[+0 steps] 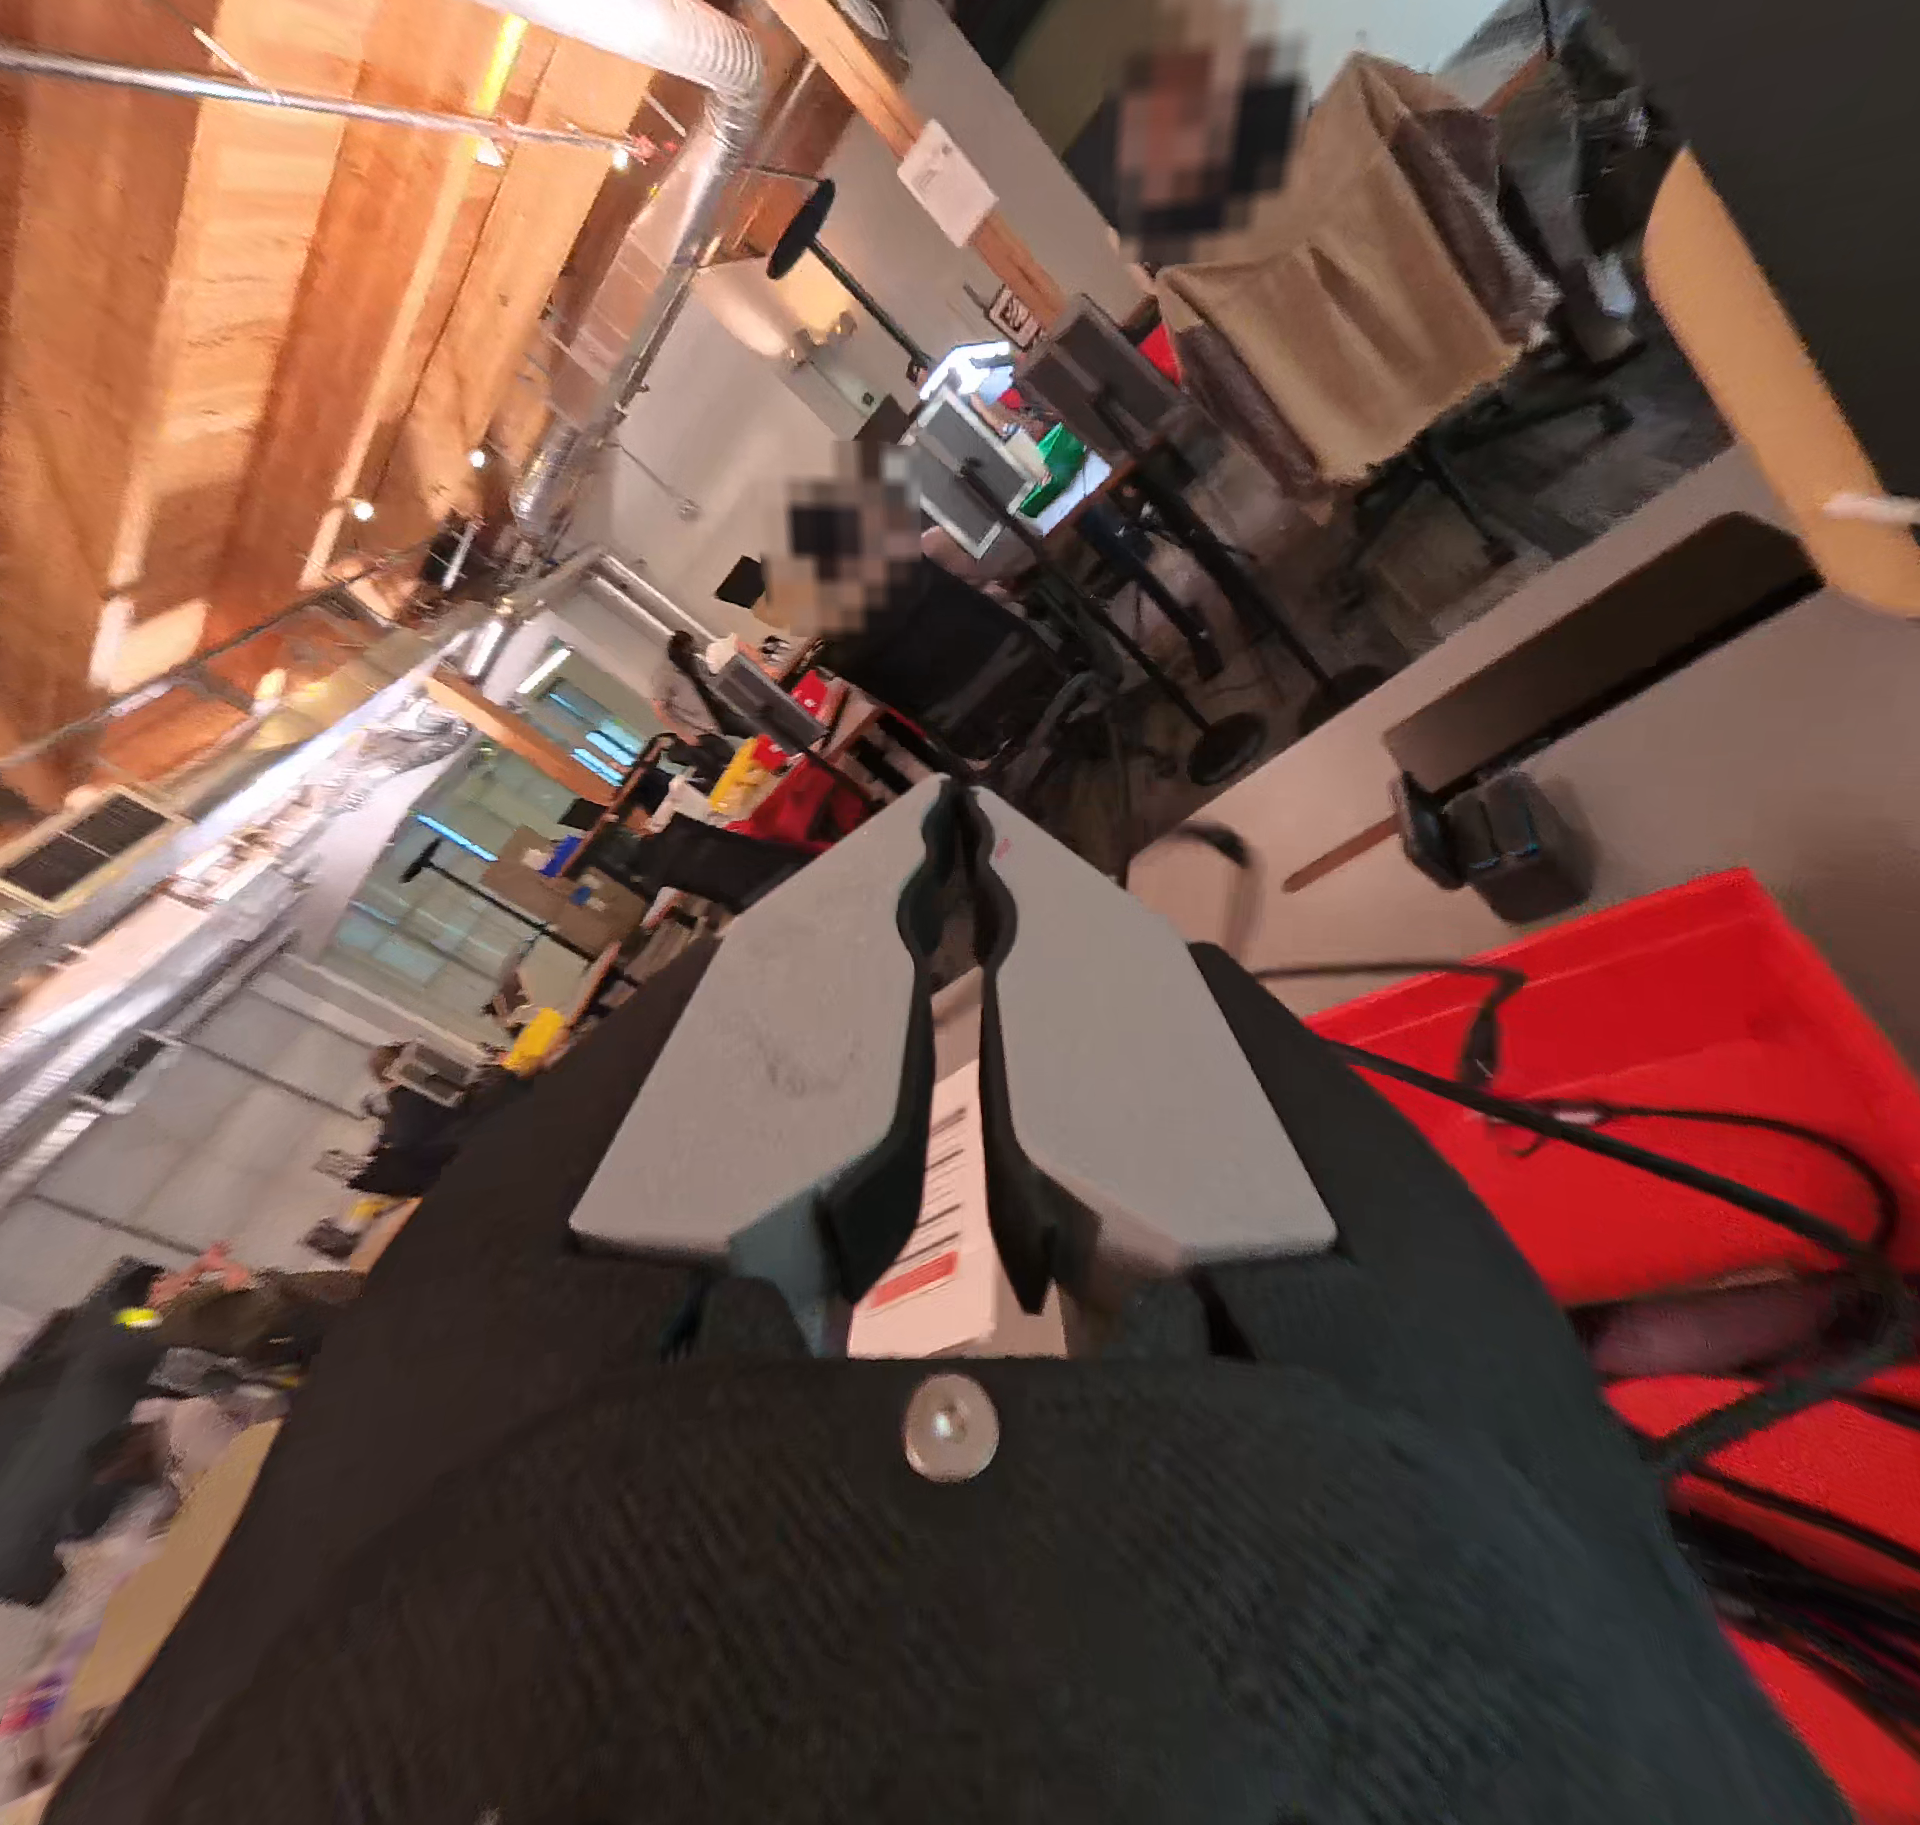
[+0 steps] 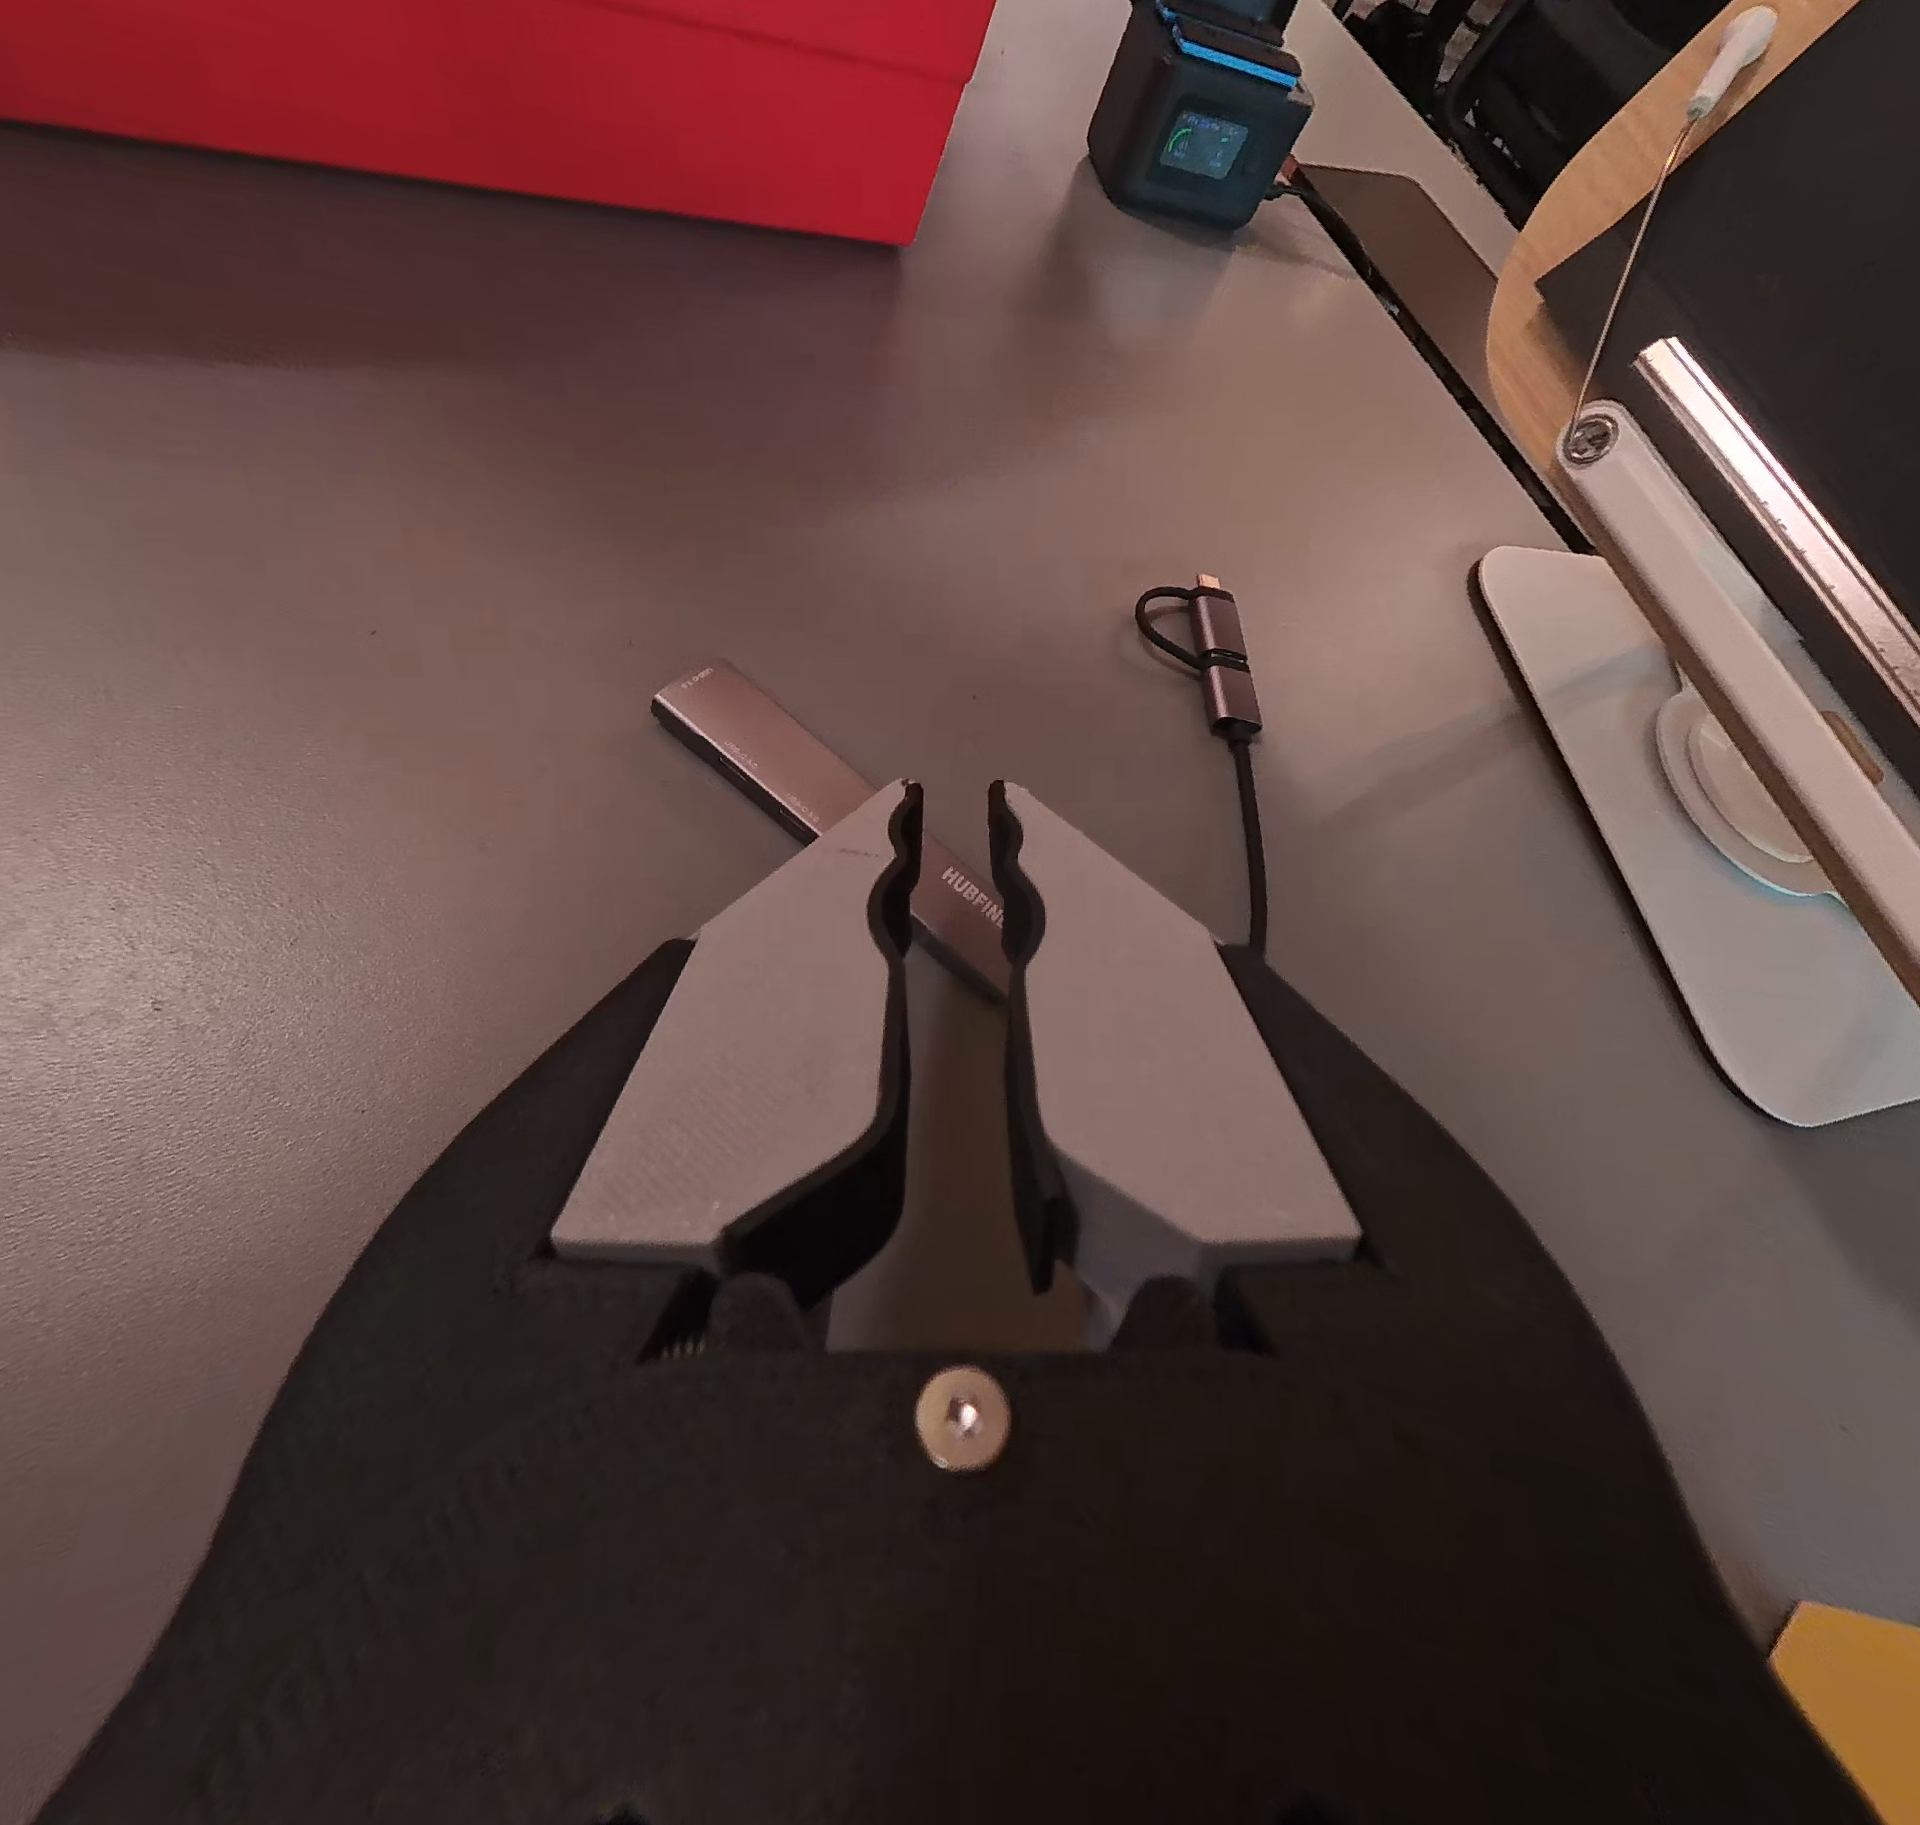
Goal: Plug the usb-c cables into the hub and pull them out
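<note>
A: Quick pass. Step?

B: Start of the plug-in, I'd say. Nothing is connected. The hub (image 2: 821, 819) lies flat on the grey table (image 2: 416, 736), a slim grey bar, its near end hidden behind the right gripper (image 2: 953, 790). That gripper's jaws stand a little apart with nothing between them; it hangs over the hub, contact unclear.

A: Cable?

B: One usb-c cable (image 2: 1252, 840), black braided, lies just beside the hub on the right, plug (image 2: 1226, 669) free and pointing away from the camera. The plug carries a looped adapter tether. Not touching the hub as far as I can tell.

A: Left gripper?

B: Left gripper (image 1: 956, 809) is tilted up at the room, far from the work. Tips pressed together, nothing pinched.

A: Next move?

B: A judgement: right closes on the hub to steady it, or shifts to the plug; left has to swing down for the other part. The plug needs turning toward a port, since it faces the wrong way now. The ports along the hub edge are small, so alignment is the tricky bit.

A: Containers?

B: Red bin (image 1: 1621, 1100) in the left view, with black cords (image 1: 1558, 1121) draped in it; exact contents hard to make out. In the right view only its outer wall shows. Small dark device with a lit screen (image 2: 1195, 113) stands behind.
</note>
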The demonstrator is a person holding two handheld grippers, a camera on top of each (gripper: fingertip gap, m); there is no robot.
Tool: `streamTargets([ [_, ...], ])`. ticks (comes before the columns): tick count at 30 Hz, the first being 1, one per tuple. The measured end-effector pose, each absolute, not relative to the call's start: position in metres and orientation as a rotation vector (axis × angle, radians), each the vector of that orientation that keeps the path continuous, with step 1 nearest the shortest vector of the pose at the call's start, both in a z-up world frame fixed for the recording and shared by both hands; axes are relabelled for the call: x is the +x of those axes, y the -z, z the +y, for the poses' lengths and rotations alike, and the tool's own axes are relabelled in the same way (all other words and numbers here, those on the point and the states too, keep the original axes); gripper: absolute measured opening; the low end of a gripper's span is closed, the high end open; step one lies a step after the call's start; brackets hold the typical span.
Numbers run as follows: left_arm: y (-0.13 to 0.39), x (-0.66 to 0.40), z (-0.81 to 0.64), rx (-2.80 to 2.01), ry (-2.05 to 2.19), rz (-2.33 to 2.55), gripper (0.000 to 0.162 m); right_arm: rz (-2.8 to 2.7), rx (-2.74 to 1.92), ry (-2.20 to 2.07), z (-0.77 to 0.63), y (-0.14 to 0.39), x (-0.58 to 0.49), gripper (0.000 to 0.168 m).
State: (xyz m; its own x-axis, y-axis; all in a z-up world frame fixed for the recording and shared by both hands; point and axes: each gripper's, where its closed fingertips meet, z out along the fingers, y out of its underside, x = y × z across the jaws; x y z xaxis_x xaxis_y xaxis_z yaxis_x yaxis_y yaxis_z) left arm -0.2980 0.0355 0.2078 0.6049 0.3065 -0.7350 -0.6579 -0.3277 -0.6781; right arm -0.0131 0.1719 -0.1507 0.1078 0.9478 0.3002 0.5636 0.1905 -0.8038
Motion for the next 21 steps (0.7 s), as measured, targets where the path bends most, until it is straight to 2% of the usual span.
streamTargets([
  [3,-0.208,-0.299,0.037,-1.636,-1.19,0.384,0.0,-1.561,-1.477,-0.536,0.172,0.149,-0.013,0.009],
  [10,-0.21,-0.274,0.044,-1.633,-1.061,0.399,0.0,-1.56,-1.483,-0.534,0.172,0.15,-0.013,0.009],
  [19,-0.093,-0.268,0.052,-2.083,-0.69,0.498,0.001,-1.548,-1.474,-0.541,0.173,0.146,-0.012,0.008],
  [21,-0.063,-0.274,0.047,-2.183,-0.621,0.493,0.014,-1.551,-1.473,-0.539,0.172,0.146,-0.012,0.009],
])
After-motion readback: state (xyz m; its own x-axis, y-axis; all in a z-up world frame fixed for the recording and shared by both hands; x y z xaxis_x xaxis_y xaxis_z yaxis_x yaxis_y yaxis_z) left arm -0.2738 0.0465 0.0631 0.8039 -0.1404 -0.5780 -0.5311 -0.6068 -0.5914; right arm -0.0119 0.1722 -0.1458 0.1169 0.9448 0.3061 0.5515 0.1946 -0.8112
